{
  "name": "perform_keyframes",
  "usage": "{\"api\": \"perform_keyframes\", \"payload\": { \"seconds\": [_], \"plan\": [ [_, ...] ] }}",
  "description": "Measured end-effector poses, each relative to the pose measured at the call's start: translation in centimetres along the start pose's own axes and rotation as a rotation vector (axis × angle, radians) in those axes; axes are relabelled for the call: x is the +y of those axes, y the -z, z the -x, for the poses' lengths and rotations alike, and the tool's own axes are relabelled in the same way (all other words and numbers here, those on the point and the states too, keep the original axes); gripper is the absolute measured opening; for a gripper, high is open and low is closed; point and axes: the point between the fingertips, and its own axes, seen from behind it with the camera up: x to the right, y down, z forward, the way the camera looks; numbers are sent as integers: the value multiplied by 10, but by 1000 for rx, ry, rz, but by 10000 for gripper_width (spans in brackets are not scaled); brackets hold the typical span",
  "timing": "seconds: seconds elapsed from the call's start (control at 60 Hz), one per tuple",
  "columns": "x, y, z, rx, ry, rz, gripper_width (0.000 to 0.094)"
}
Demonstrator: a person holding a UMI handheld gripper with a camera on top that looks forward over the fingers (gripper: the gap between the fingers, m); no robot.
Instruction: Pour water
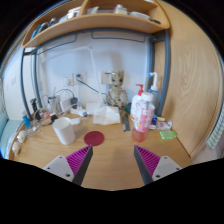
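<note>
My gripper is open and empty above the wooden desk, its two pink-padded fingers spread wide apart. Beyond the fingers, a white cup stands to the left on the desk. A round dark red coaster or lid lies flat just ahead of the fingers. To the right stands an orange-pink translucent cup with a white pump bottle right behind it. Nothing is between the fingers.
A small wooden figure stands at the back by the wall. Cables and small items clutter the desk's left side. A shelf with objects runs overhead. A green item lies at the right, next to a wooden side panel.
</note>
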Motion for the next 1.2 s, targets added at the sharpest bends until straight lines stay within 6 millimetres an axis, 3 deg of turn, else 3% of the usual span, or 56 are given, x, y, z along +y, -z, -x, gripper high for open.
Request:
{"api": "perform_keyframes", "payload": {
  "seconds": [0.083, 0.217, 0.417, 0.483, 0.567, 0.733, 0.75, 0.767, 0.783, 0.867, 1.083, 1.2],
  "plan": [
    [10, -24, -40, 25, -35, 15, 855],
    [-6, -64, -81, 34, -36, -31, 857],
    [-38, -120, -111, 27, 18, -112, 856],
    [-46, -134, -112, 9, 24, -135, 853],
    [-49, -149, -109, -10, 34, -150, 781],
    [-69, -159, -106, -3, 121, -227, 580],
    [-70, -159, -107, 2, 131, -233, 623],
    [-71, -160, -107, 7, 140, -239, 498],
    [-72, -160, -106, 2, 145, -243, 459],
    [-71, -159, -99, -27, 142, -241, 391],
    [-77, -151, -101, 13, 183, -205, 325],
    [-94, -137, -81, 40, 305, -189, 325]
  ]
}}
